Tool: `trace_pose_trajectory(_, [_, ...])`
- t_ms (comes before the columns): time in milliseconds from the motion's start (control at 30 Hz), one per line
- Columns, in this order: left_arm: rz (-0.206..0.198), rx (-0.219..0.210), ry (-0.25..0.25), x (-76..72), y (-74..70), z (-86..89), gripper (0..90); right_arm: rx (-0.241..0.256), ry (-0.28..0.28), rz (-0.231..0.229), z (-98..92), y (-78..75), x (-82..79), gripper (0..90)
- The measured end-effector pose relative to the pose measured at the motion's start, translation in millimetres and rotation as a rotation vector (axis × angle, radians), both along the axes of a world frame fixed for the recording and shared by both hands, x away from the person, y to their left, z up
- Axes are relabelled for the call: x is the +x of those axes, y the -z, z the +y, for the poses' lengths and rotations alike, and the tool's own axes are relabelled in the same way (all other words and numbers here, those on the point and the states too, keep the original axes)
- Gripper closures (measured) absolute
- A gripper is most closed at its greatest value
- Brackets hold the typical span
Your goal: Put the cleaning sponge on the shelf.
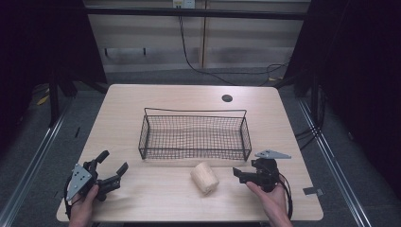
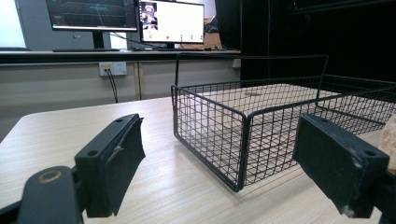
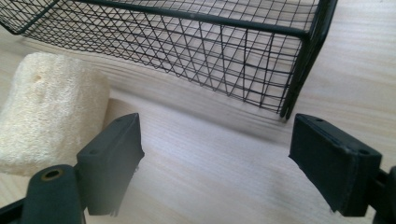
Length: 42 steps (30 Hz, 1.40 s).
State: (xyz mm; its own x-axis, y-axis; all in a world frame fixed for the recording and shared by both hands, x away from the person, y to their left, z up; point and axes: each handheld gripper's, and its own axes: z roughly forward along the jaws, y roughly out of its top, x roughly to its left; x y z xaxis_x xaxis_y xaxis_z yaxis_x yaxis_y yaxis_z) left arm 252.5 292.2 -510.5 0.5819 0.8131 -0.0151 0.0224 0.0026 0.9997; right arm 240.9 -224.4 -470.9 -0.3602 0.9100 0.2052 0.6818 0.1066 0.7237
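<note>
High view: the loofah (image 1: 204,177), a pale fibrous roll, lies on the wooden table (image 1: 156,198) at 6 o'clock of the wire basket (image 1: 195,133). The right gripper (image 1: 239,174), at the loofah's 3 o'clock, looks set to take it; best to square up across the roll and close gently, as it seems soft. The left gripper (image 1: 112,166) rests spread at 9 o'clock.

Left gripper view: jaws apart, facing the basket's (image 2: 210,126) black mesh corner.

Right gripper view: jaws wide, with the coarse loofah (image 3: 46,116) at 10 o'clock.
</note>
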Motion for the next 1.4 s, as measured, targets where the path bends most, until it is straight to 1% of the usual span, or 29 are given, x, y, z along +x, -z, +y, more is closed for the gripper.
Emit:
trace_pose_trajectory(33, [-0.001, 0.002, -0.011, -0.3, 0.0, 0.2, 15.8, -0.003, 0.003, 0.002, 0.3, -0.1, -0.2, 16.6])
trace_pose_trajectory(67, [-0.001, 0.002, -0.012, -0.3, 0.0, 0.2, 15.8, -0.007, 0.001, 0.007, 0.6, -0.1, -0.2, 16.6])
trace_pose_trajectory(100, [-0.001, 0.002, -0.012, -0.3, 0.0, 0.2, 15.7, 0.0, 0.0, 0.019, 0.8, -0.2, -0.4, 16.6])
trace_pose_trajectory(133, [0.0, 0.0, 0.0, 0.0, 0.0, 0.0, 15.7, 0.0, 0.0, 0.019, 0.8, -0.2, -0.4, 16.6])
trace_pose_trajectory(167, [-0.002, 0.005, -0.011, -0.5, 0.0, 0.6, 15.7, 0.011, -0.009, 0.027, 0.1, -0.2, 0.2, 18.8])
trace_pose_trajectory(233, [-0.002, 0.006, -0.012, -0.5, 0.0, 0.6, 15.7, 0.018, -0.016, 0.025, 0.0, -0.4, 0.3, 19.0])
trace_pose_trajectory(300, [-0.003, 0.005, -0.012, -0.5, 0.0, 0.6, 15.7, 0.015, -0.025, 0.005, 0.8, -3.9, -0.6, 23.0])
trace_pose_trajectory(333, [-0.003, 0.0, -0.012, -0.4, 0.0, 0.3, 15.7, 0.021, -0.035, -0.007, 0.8, -5.2, -0.9, 24.6])
trace_pose_trajectory(367, [-0.003, 0.0, -0.012, -0.4, 0.0, 0.3, 15.8, 0.038, -0.036, -0.001, 0.9, -6.8, -1.0, 27.1])
trace_pose_trajectory(400, [-0.003, 0.004, -0.012, -0.5, 0.0, 0.6, 15.7, 0.051, -0.04, 0.022, 0.6, -7.9, -0.4, 28.2])
trace_pose_trajectory(467, [-0.003, 0.0, -0.012, -0.4, 0.0, 0.3, 15.7, 0.07, -0.051, 0.042, 1.1, -9.5, 0.1, 28.8])
trace_pose_trajectory(533, [-0.003, 0.0, -0.012, -0.5, 0.0, 0.3, 15.7, 0.07, -0.053, 0.043, 1.3, -12.7, 0.1, 32.6])
trace_pose_trajectory(633, [-0.003, 0.004, -0.011, -0.5, 0.0, 0.6, 15.7, 0.071, -0.062, 0.038, 0.7, -16.9, 0.1, 35.5])
trace_pose_trajectory(700, [-0.003, 0.005, -0.012, -0.5, 0.0, 0.6, 15.8, 0.075, -0.065, 0.045, 0.6, -18.0, 0.1, 35.8])
trace_pose_trajectory(733, [-0.003, 0.0, -0.012, -0.5, 0.1, 0.3, 15.8, 0.073, -0.08, 0.05, 1.0, -19.2, 0.2, 38.7])
trace_pose_trajectory(767, [-0.003, 0.0, -0.012, -0.5, 0.1, 0.3, 15.8, 0.073, -0.08, 0.05, 1.0, -19.2, 0.2, 38.7])
trace_pose_trajectory(800, [-0.003, 0.0, -0.012, -0.5, 0.0, 0.3, 15.7, 0.058, -0.084, 0.076, 2.6, -20.9, 0.4, 42.7])
trace_pose_trajectory(833, [-0.003, 0.004, -0.011, -0.5, 0.0, 0.6, 15.8, 0.059, -0.09, 0.092, 3.5, -22.0, 0.1, 42.7])
trace_pose_trajectory(867, [-0.003, 0.005, -0.011, -0.5, 0.0, 0.7, 15.8, 0.073, -0.098, 0.11, 4.1, -22.9, 0.5, 42.0])
trace_pose_trajectory(900, [-0.003, 0.005, -0.011, -0.5, 0.0, 0.7, 15.7, 0.073, -0.098, 0.11, 4.1, -22.9, 0.5, 42.0])
trace_pose_trajectory(933, [-0.003, 0.003, -0.012, -0.5, 0.0, 0.6, 15.8, 0.075, -0.102, 0.126, 6.5, -23.9, 0.3, 36.6])
trace_pose_trajectory(1000, [-0.003, 0.0, -0.012, -0.5, 0.0, 0.3, 15.7, 0.074, -0.113, 0.147, 7.8, -23.3, 1.1, 32.4])
trace_pose_trajectory(1100, [-0.003, -0.001, -0.012, -0.5, 0.0, 0.2, 15.7, 0.08, -0.134, 0.178, 9.4, -23.7, 1.5, 31.9])
trace_pose_trajectory(1167, [-0.003, 0.003, -0.012, -0.5, 0.0, 0.6, 15.8, 0.08, -0.155, 0.188, 10.4, -25.1, 1.3, 30.7])
trace_pose_trajectory(1200, [-0.003, -0.001, -0.012, -0.4, 0.0, 0.3, 15.7, 0.069, -0.158, 0.192, 11.6, -26.5, 1.3, 30.4])
trace_pose_trajectory(1233, [-0.003, -0.001, -0.012, -0.4, 0.0, 0.2, 15.7, 0.069, -0.158, 0.192, 11.6, -26.5, 1.3, 30.4])
trace_pose_trajectory(1267, [-0.003, -0.001, -0.012, -0.5, 0.0, 0.3, 15.7, 0.058, -0.174, 0.202, 14.0, -28.9, 1.4, 28.8])
trace_pose_trajectory(1400, [-0.003, 0.004, -0.012, -0.5, 0.0, 0.6, 15.7, 0.05, -0.192, 0.205, 18.9, -32.4, 1.4, 26.8])
